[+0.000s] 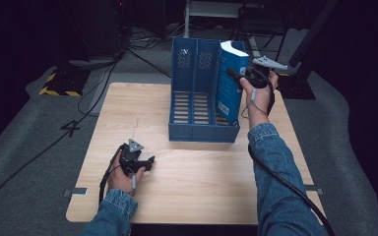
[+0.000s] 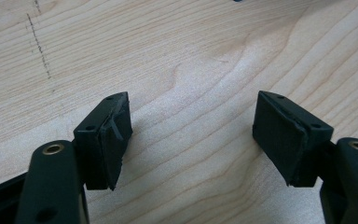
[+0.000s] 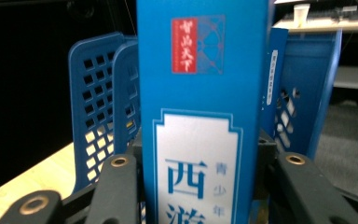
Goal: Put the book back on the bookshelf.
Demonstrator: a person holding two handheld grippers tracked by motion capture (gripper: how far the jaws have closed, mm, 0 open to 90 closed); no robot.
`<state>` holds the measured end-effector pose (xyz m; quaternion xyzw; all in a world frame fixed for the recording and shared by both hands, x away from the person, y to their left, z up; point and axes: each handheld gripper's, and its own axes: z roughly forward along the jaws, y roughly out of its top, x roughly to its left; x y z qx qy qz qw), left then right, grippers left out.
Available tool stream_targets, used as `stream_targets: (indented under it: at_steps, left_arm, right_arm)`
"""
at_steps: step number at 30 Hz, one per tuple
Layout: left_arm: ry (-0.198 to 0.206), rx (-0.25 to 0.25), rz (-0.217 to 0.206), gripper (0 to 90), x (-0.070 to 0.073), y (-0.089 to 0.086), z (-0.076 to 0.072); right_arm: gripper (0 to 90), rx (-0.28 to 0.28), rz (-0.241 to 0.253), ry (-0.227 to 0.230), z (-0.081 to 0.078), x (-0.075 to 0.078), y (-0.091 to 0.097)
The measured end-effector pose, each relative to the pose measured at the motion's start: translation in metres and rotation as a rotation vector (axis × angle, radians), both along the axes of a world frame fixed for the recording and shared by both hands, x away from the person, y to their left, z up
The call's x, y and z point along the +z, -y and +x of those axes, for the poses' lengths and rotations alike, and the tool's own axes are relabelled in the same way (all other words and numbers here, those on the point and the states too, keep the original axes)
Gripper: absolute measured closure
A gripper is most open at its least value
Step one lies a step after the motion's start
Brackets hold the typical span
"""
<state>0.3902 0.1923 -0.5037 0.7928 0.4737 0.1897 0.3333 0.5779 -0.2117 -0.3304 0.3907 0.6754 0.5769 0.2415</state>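
Note:
A blue book [image 1: 231, 83] with a white label on its spine [image 3: 200, 93] stands upright with its lower end in the right-hand compartment of a blue slotted file holder [image 1: 192, 73]. My right gripper [image 1: 234, 74] is shut on the book's spine from the right side, near its upper part. In the right gripper view the jaws of this gripper [image 3: 198, 158] press both sides of the spine, and the holder's perforated walls [image 3: 98, 93] rise behind. My left gripper [image 1: 147, 161] rests low over the wooden table [image 1: 192, 172], open, with bare wood between its pads [image 2: 107, 135].
The holder stands at the table's far middle; its left and middle compartments hold nothing. Cables [image 1: 142, 54] trail over the grey floor behind. A yellow-and-black taped base [image 1: 59, 83] sits far left, a dark stand [image 1: 300, 73] far right.

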Motion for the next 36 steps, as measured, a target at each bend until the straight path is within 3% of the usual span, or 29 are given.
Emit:
stream_targets:
  at_steps: [2, 6, 7, 8, 9, 17, 19, 22, 27, 30, 33, 36]
  left_arm:
    - [-0.002, -0.001, -0.002, 28.5, 0.0, 0.0, 0.0]
    - [-0.001, -0.002, -0.002, 28.6, 0.0, 0.0, 0.0]
    - [-0.001, -0.003, -0.002, 28.6, 0.0, 0.0, 0.0]
    - [-0.001, -0.003, -0.001, 28.6, 0.0, 0.0, 0.0]
    - [0.0, -0.003, -0.002, 28.6, 0.0, 0.0, 0.0]
    - [0.0, -0.003, -0.002, 28.6, 0.0, 0.0, 0.0]
    - [0.0, -0.004, -0.003, 28.6, 0.0, 0.0, 0.0]
    - [0.0, -0.004, -0.002, 28.5, 0.0, 0.0, 0.0]
    - [0.0, -0.004, -0.003, 28.5, 0.0, 0.0, 0.0]
    - [-0.004, -0.007, -0.003, 28.6, 0.0, 0.0, 0.0]
    - [-0.004, -0.009, -0.004, 28.5, 0.0, 0.0, 0.0]
    - [-0.004, -0.01, -0.003, 28.5, 0.0, 0.0, 0.0]
  right_arm:
    - [58.7, -0.014, -0.049, -0.046, 0.001, -0.014, -0.002]
    - [58.8, -0.011, 0.022, -0.052, -0.004, -0.026, 0.003]
    - [58.4, -0.01, -0.034, -0.07, -0.008, -0.021, 0.001]
    - [58.4, -0.01, -0.034, -0.07, -0.008, -0.021, 0.001]
    - [57.5, -0.028, -0.104, -0.09, -0.012, -0.015, -0.001]
    - [53.9, -0.093, -0.194, -0.19, -0.021, -0.003, -0.002]
    - [53.9, -0.098, -0.192, -0.196, -0.021, -0.002, -0.003]
    - [58.2, -0.12, -0.192, -0.241, -0.019, 0.001, -0.006]
    - [60.9, -0.143, -0.217, -0.208, -0.023, 0.008, -0.017]
    - [61.3, -0.155, -0.165, -0.18, -0.021, 0.014, -0.014]
    - [61.3, -0.163, -0.126, -0.123, -0.018, 0.023, -0.012]
    - [61.3, -0.185, -0.114, -0.08, -0.012, 0.028, -0.017]
